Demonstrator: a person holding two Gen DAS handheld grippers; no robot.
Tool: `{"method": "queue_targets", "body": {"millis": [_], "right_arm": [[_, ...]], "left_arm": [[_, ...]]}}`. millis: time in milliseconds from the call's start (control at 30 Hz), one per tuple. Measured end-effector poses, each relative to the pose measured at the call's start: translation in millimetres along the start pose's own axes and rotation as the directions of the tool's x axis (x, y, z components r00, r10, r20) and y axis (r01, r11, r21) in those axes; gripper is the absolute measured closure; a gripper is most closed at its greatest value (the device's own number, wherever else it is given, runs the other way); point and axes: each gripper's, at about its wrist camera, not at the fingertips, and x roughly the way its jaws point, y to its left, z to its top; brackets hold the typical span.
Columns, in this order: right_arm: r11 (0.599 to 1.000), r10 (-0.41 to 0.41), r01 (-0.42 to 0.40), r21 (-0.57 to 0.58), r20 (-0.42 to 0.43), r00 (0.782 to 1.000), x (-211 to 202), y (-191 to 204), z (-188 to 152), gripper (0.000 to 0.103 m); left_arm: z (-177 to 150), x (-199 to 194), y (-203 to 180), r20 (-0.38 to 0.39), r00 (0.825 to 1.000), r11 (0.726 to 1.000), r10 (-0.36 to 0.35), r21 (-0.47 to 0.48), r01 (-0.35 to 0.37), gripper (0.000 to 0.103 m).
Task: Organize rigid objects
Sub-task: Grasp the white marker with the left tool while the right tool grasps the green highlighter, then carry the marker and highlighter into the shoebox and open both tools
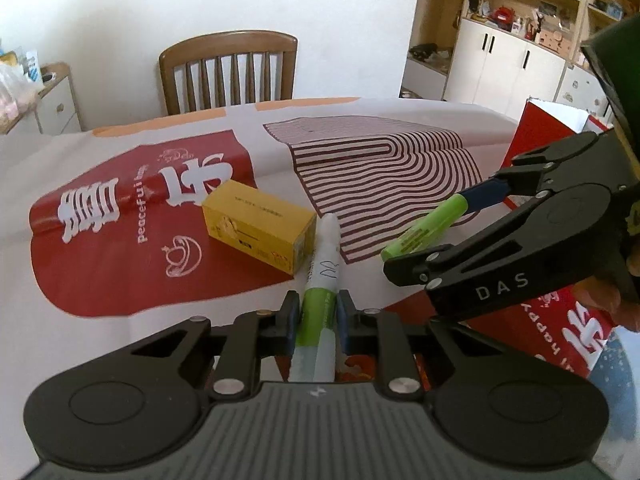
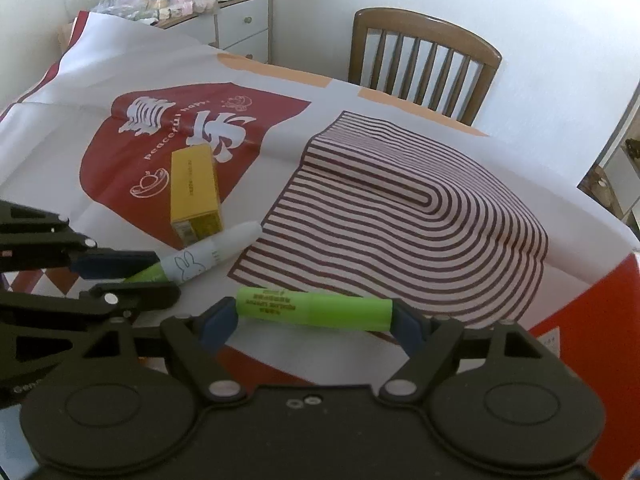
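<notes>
Green-and-white marker (image 1: 320, 280): clamped across its green band between the blue pads of the left tool (image 1: 318, 316), white capped end pointing away toward the yellow box.
Left tool: closed tight on that marker, low over the counter (image 1: 120, 152).
Green highlighter (image 2: 314, 306): lying crosswise on the counter between the right tool's fingers, each end close to a pad; contact cannot be told.
Right tool (image 2: 314, 320): fingers apart, straddling the highlighter lengthwise.
Yellow box (image 1: 258, 230): flat on the red print of the cloth, just beside the marker's white tip.
Counter covering: printed cloth (image 2: 400, 208), red panel with white characters, striped maroon pattern.
Background: wooden chair (image 1: 228, 72) at the far edge of the counter.
</notes>
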Motion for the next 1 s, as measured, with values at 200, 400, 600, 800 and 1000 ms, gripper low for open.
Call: {"method": "queue_targets", "body": {"millis": [200, 400, 600, 800, 1000], "right_arm": [[0.999, 0.01, -0.01, 0.032, 0.012, 1.0, -22.1, 0.2, -6.4, 0.023], [0.998, 0.023, -0.025, 0.064, 0.028, 0.999, -53.2, 1.7, -16.0, 0.023], [0.997, 0.028, -0.033, 0.076, 0.062, 0.998, -86.0, 4.4, -22.0, 0.023], [0.996, 0.034, -0.042, 0.075, 0.109, 0.994, -123.1, 6.1, -25.1, 0.023], [0.997, 0.029, -0.039, 0.066, 0.143, 0.989, -158.2, 1.0, -32.8, 0.023]], "left_arm": [[-3.4, -9.4, -4.3, -0.004, 1.0, 0.999, 0.013, -0.038, -0.013, 0.086], [-1.8, -31.6, -7.5, 0.017, 1.0, 0.997, 0.017, -0.081, -0.015, 0.086], [7.6, -62.2, -17.1, 0.058, 0.998, 0.996, 0.017, -0.087, -0.012, 0.086], [19.0, -92.5, -30.0, 0.071, 0.997, 0.995, 0.005, -0.097, 0.001, 0.086], [31.9, -117.9, -52.1, 0.071, 0.997, 0.996, -0.006, -0.093, 0.013, 0.086]]}}
